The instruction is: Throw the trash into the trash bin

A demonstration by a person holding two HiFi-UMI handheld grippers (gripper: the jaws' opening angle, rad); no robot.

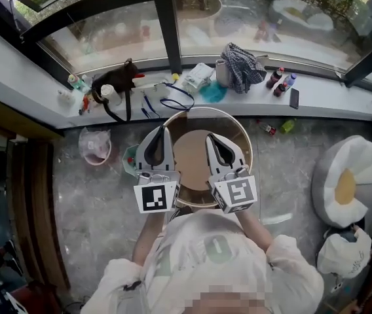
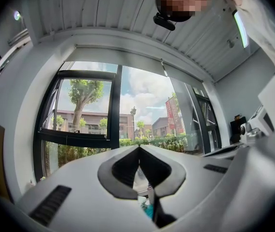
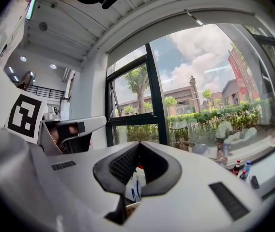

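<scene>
Head view: the left gripper [image 1: 163, 131] and right gripper [image 1: 209, 136], both smooth grey shells, hover side by side over the round, pale-rimmed trash bin [image 1: 238, 136], which is brown inside; a crumpled checked cloth [image 1: 241, 64] lies at its 1 o'clock. Left gripper view: jaws clenched, tips meeting, nothing between them. Right gripper view: ribbed black pads [image 3: 123, 166] likewise clenched and empty.

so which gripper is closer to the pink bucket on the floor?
Left. In the head view the left gripper is just right of the pink bucket; the right gripper is further right, past the left one.
</scene>
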